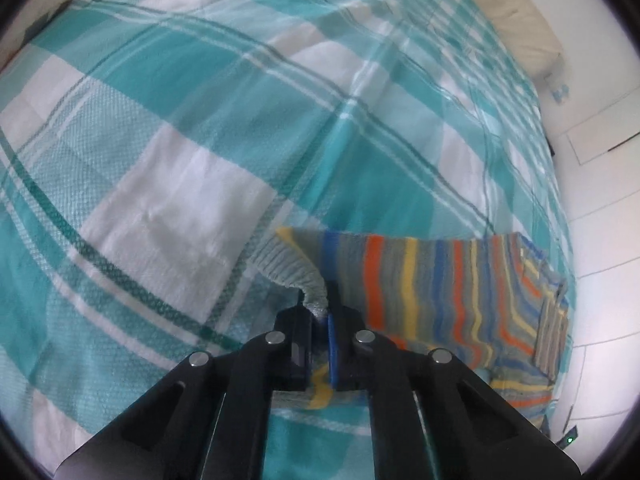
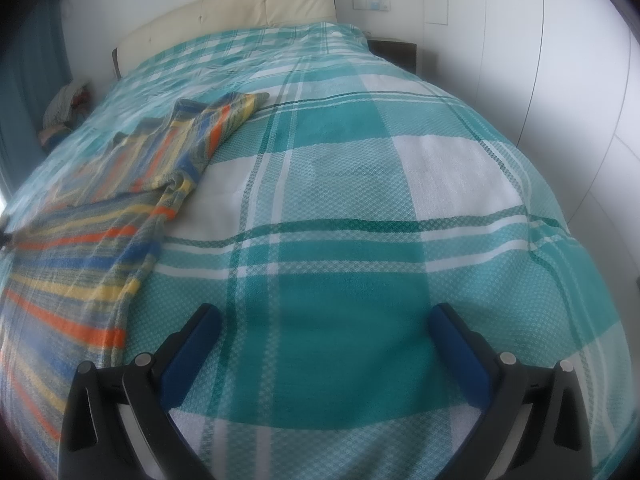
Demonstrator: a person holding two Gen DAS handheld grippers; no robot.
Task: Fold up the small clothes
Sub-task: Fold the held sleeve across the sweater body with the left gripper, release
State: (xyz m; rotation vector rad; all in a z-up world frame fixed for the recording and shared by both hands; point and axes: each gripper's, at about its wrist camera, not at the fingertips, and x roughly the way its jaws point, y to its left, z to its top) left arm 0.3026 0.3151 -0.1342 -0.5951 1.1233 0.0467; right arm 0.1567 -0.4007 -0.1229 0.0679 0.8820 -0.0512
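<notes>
A small striped knit sweater point(image 1: 452, 292) in grey, orange, yellow and blue lies on the teal and white checked bedspread point(image 1: 192, 140). My left gripper point(image 1: 320, 316) is shut on the sweater's grey ribbed cuff point(image 1: 292, 268), and the sleeve is stretched across the body of the garment. In the right wrist view the same sweater point(image 2: 104, 216) lies at the left, with one sleeve point(image 2: 224, 120) reaching toward the head of the bed. My right gripper point(image 2: 324, 320) hovers open over bare bedspread point(image 2: 340, 200), to the right of the sweater, with nothing between its fingers.
A cream padded headboard point(image 2: 248, 8) stands at the far end of the bed. A dark nightstand point(image 2: 396, 52) sits at the right of it, and a pile of things point(image 2: 66, 104) at the left. White cupboard doors point(image 2: 540, 60) line the right side.
</notes>
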